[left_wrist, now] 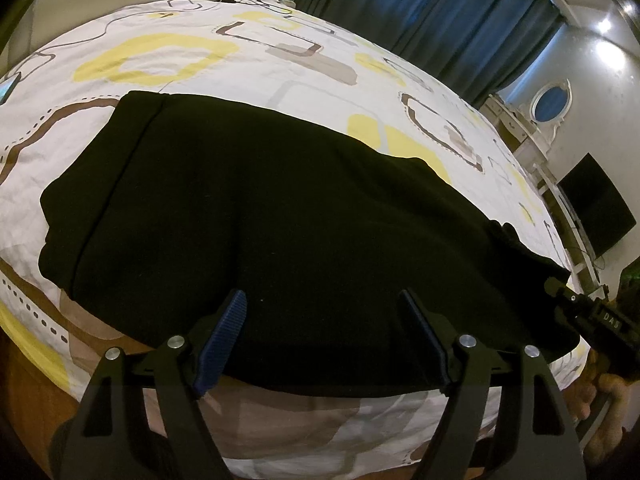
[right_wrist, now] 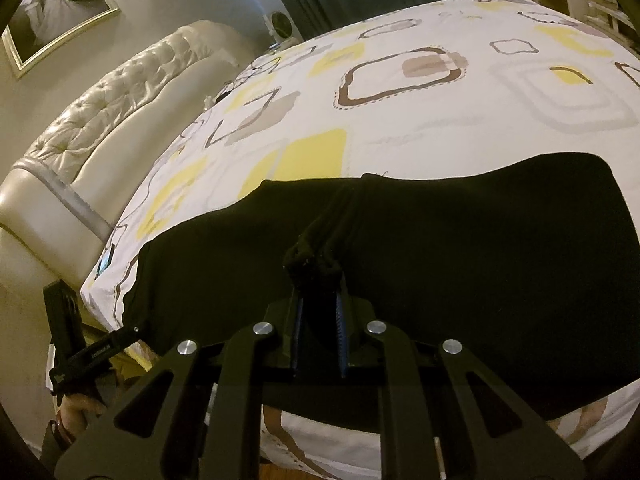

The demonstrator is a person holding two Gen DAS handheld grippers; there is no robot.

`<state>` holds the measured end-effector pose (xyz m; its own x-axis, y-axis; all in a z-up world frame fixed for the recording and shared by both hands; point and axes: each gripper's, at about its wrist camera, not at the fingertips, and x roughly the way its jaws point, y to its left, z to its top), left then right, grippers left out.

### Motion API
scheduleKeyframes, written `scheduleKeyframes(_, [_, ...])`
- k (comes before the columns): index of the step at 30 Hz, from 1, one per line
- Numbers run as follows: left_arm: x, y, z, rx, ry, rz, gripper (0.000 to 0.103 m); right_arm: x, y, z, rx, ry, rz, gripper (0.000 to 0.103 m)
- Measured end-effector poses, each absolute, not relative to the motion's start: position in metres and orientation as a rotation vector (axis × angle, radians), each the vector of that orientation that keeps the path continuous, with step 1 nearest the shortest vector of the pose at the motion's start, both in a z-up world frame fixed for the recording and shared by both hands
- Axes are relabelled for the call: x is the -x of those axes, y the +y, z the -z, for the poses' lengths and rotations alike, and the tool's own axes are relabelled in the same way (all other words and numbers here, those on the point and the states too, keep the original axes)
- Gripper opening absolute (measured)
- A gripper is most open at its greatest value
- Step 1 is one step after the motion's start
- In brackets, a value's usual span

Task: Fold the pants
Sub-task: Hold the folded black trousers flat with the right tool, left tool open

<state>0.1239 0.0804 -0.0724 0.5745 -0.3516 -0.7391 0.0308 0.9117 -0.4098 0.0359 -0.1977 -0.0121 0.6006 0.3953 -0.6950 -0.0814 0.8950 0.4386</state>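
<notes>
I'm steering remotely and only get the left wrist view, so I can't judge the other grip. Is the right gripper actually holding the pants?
Observer: Yes. The right gripper is shut on a bunched ridge of the black pants.
Operator: Where on the pants is that bunch?
Observer: Near the middle of the near edge; a gathered fold runs from the jaws to the far edge.
Operator: Anything at the bed's left end that I can't see?
Observer: A tufted cream headboard, with a framed picture on the wall above it.
</notes>
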Motion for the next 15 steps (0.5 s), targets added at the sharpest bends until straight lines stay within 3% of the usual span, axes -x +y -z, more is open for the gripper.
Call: scheduleKeyframes(15, [-0.1234, 0.0781, 0.0732, 0.371, 0.937, 0.231, 0.079, -0.0339, -0.1901, 0.0222, -0.375, 0.921, -0.295, 0.014])
